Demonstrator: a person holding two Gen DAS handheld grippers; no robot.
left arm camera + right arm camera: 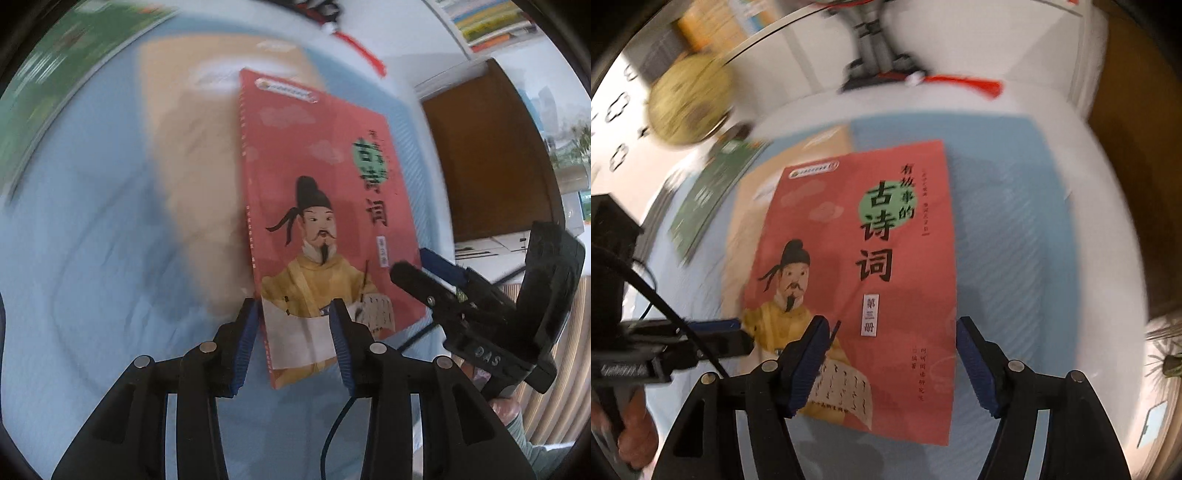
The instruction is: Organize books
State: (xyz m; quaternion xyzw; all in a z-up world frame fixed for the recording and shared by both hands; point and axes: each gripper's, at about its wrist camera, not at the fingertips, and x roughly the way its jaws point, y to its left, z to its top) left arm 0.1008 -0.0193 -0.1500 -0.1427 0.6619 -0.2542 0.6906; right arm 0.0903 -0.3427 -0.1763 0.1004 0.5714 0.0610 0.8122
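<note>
Red book (864,280) is face up over a blue mat (92,240) on the white desk (1015,92); sharp against a motion-blurred background in both views. Its left part overlaps a tan book (177,122) lying on the mat. Cover shows a figure in a yellow robe with large black characters. Long axis runs away from both cameras, title end far, near short edge at the fingers.

Containers: a brown box (487,155) sits at the right edge of the left wrist view, open side visible, looks empty inside as far as I can see. A row of coloured book spines (487,22) stands on a white shelf top right. A green book (74,62) lies at the far left of the mat, heavily blurred.

Left hand-held gripper (293,332): pointing steeply down, blue pads straddling the near spine-side corner of the red book. Whether the pads actually press on it I cannot tell.

Right hand-held gripper (890,362): also pointing steeply down, jaws spread wide, one pad over the cover, the other just off the right edge; released, not clamping anything. A person's hand (631,435) holds the left unit, seen at lower left of the right wrist view.
</note>
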